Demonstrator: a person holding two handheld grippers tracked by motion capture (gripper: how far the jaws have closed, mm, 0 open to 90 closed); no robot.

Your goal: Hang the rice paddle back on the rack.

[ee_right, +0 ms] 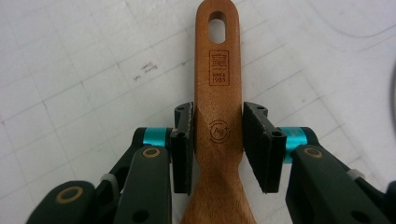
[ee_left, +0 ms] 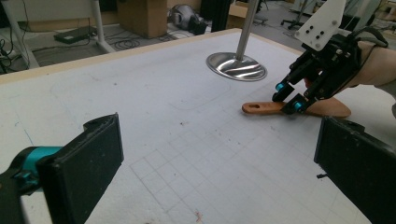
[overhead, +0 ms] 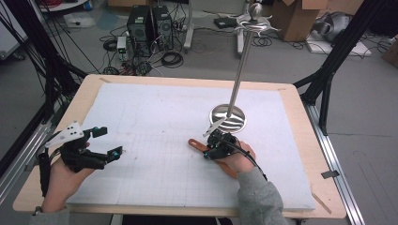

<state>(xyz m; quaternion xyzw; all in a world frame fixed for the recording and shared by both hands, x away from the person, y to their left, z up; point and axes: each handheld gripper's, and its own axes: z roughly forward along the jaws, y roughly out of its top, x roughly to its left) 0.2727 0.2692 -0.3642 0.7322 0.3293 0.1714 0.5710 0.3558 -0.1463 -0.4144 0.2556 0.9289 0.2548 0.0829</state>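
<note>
One wooden spatula [ee_right: 218, 116] lies flat on the worktop [overhead: 155, 122], just in front of the round foot of one metal stand [overhead: 228, 117]; it is the single loose thing on the white, faintly gridded sheet that covers the pale wooden board. The spatula is a warm orange-brown, smooth, with an oval hanging hole at the handle's end, two stamped marks below it, and a handle that widens toward the blade. The stand is polished steel — a shallow dished disc that carries nothing, with a thin straight pole rising from its middle to a ball top and hooked arms. There are two tongs, one in each hand. The right tongs [ee_right: 218, 135] sit down over the handle, one black ribbed pad on each side of it: the left-hand pad touches the wood, while whether the other has reached the edge I cannot tell, so this is no sure grip. The left tongs [overhead: 109, 142] hover at the near left of the sheet, well apart from the spatula, jaws wide with nothing between them.
</note>
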